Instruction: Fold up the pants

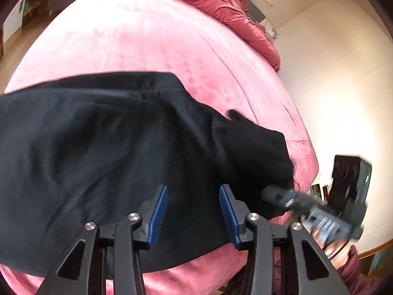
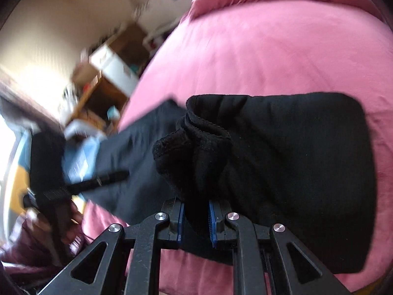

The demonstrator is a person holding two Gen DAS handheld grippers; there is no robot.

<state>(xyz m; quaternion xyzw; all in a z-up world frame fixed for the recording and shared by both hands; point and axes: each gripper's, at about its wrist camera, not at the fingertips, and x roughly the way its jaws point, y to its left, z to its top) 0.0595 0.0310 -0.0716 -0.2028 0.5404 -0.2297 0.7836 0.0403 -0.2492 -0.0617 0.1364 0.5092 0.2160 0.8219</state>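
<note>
Mid-fold: right gripper point(image 2: 196, 221) clamped on a bunched hem of the black pants point(image 2: 282, 162), carrying it over the rest. Left gripper point(image 1: 194, 215) jaws apart, nothing between, hovering above the cloth. Pants lie across the near edge of the pink velvety bed cover point(image 1: 147, 36), soft matte knit. Next, likely: lay hem flat, align edges, release.

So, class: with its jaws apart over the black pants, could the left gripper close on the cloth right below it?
Probably yes. The left gripper hangs open over the pants, which lie spread on the pink bed, with nothing between its pads and the cloth. The right gripper holds a bunched part off to the side.
</note>
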